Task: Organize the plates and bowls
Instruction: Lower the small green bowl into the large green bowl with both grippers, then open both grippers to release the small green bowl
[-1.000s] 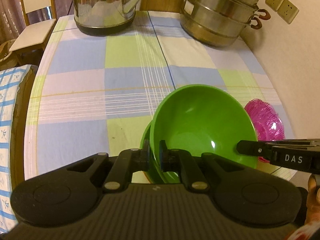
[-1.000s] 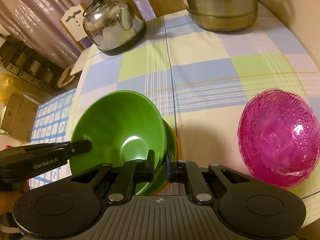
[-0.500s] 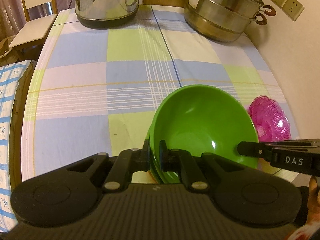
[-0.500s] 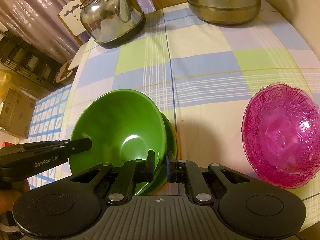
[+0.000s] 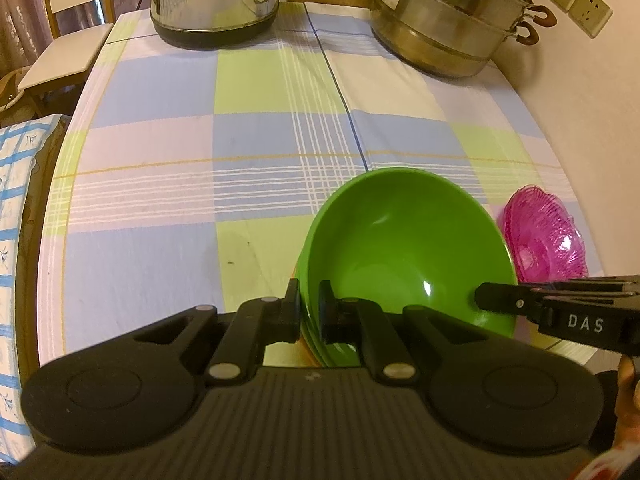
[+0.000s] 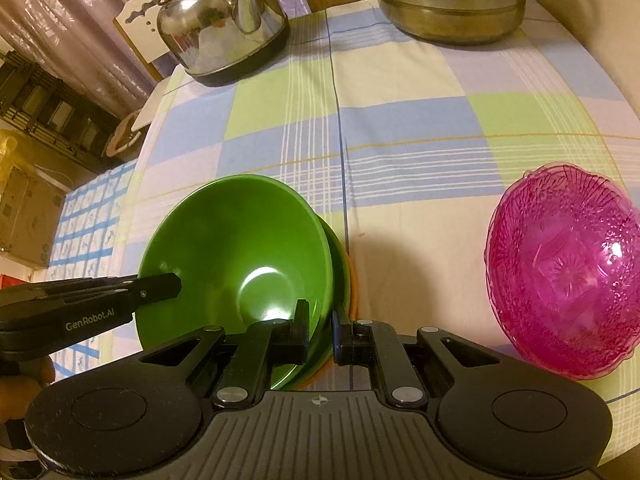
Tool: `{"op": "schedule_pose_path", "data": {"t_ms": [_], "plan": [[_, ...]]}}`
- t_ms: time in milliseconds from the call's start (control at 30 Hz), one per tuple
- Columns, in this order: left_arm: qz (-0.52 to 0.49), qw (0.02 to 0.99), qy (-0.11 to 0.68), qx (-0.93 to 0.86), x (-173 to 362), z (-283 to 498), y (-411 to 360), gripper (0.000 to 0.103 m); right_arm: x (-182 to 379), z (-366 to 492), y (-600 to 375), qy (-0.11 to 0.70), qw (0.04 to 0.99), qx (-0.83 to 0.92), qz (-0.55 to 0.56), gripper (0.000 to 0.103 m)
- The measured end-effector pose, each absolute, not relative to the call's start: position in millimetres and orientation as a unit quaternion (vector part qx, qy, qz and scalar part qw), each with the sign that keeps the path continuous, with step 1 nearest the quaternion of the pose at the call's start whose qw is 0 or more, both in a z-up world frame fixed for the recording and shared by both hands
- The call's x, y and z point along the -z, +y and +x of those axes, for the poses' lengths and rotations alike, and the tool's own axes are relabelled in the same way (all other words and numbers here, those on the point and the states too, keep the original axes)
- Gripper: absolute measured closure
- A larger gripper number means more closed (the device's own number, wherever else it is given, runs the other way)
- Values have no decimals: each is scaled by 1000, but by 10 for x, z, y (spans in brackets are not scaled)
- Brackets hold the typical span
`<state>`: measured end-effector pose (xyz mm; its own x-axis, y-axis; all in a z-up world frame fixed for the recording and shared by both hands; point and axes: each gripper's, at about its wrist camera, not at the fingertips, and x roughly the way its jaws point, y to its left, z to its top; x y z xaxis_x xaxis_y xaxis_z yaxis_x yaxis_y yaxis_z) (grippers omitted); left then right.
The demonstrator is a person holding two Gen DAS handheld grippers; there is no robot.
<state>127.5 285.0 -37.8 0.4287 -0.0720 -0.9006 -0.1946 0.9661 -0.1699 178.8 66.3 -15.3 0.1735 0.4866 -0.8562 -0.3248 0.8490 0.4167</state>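
Now the left gripper (image 5: 309, 304) has its jaws close together, pinching the near rim of the green bowl (image 5: 408, 248). The right gripper (image 6: 320, 320) pinches the rim too, at about 3 o'clock on the bowl as the left camera sees it. The grip is the same as a moment ago. But the kettle (image 5: 212, 0) and the big pot (image 5: 448, 28) look bigger now, so I think both hands have carried the bowl a little farther over the table (image 5: 160, 160).

The bowl sits inside another green one, and an orange rim (image 6: 352, 280) peeks out under them. So the stack looks made and only needs a spot.

The pink bowl (image 6: 560, 272) waits near, at 3 o'clock. The kettle is at 11 o'clock and the pot at 1 o'clock, both well apart. The cloth at 12 o'clock has nothing in the way.
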Motion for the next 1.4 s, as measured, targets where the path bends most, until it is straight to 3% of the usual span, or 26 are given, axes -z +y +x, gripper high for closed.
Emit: {"op": "schedule_pose_path", "data": {"t_ms": [567, 1033, 1167, 1233, 1300, 1400], "plan": [[-123, 835, 535, -41, 391, 1291, 2848, 96, 154, 1780, 686, 582, 766, -268, 51, 92], [-124, 838, 530, -42, 371, 1271, 2863, 95, 143, 1774, 672, 577, 770, -268, 50, 86], [-123, 838, 530, -41, 372, 1270, 2863, 95, 118, 1790, 644, 574, 772, -267, 52, 80], [-123, 838, 529, -41, 369, 1268, 2863, 95, 103, 1796, 626, 573, 774, -265, 55, 72], [-122, 839, 529, -41, 364, 1266, 2854, 95, 90, 1800, 604, 571, 775, -263, 60, 55], [-119, 839, 529, -41, 350, 1260, 2833, 94, 68, 1802, 577, 568, 777, -263, 64, 50]]}}
